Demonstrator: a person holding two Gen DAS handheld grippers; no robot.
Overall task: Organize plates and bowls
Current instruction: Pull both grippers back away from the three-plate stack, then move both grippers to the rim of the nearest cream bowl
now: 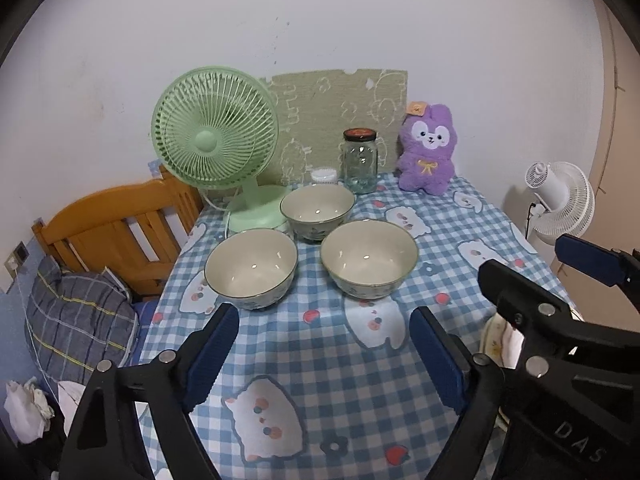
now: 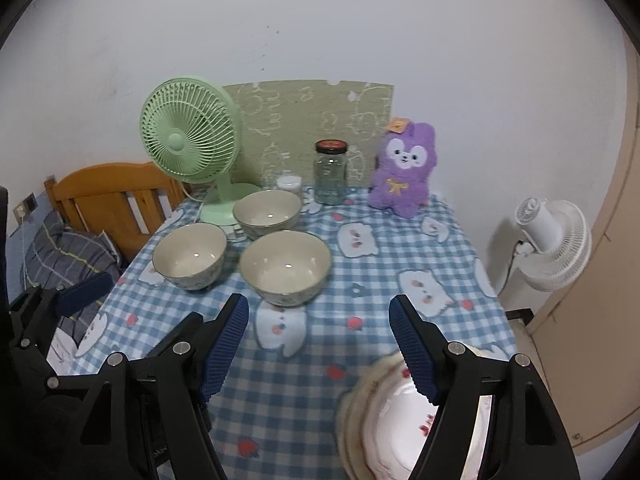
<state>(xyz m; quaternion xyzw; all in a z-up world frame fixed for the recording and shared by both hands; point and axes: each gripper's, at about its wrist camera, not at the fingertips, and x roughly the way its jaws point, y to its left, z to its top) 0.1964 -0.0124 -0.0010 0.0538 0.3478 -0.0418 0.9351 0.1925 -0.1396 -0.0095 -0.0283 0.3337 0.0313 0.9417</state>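
Observation:
Three cream bowls stand apart on the blue checked tablecloth: a left bowl (image 1: 251,267) (image 2: 189,257), a back bowl (image 1: 317,209) (image 2: 267,212) and a right bowl (image 1: 369,257) (image 2: 285,265). A stack of plates (image 2: 394,412) lies at the table's near right; its edge shows in the left wrist view (image 1: 496,340). My left gripper (image 1: 322,354) is open and empty, above the cloth in front of the bowls. My right gripper (image 2: 320,350) is open and empty, its right finger over the plates.
A green desk fan (image 1: 216,136), a glass jar (image 1: 360,160), a small white tub (image 1: 324,176) and a purple plush toy (image 1: 426,152) line the table's back. A wooden bed frame (image 1: 116,232) stands left, a white floor fan (image 1: 560,200) right.

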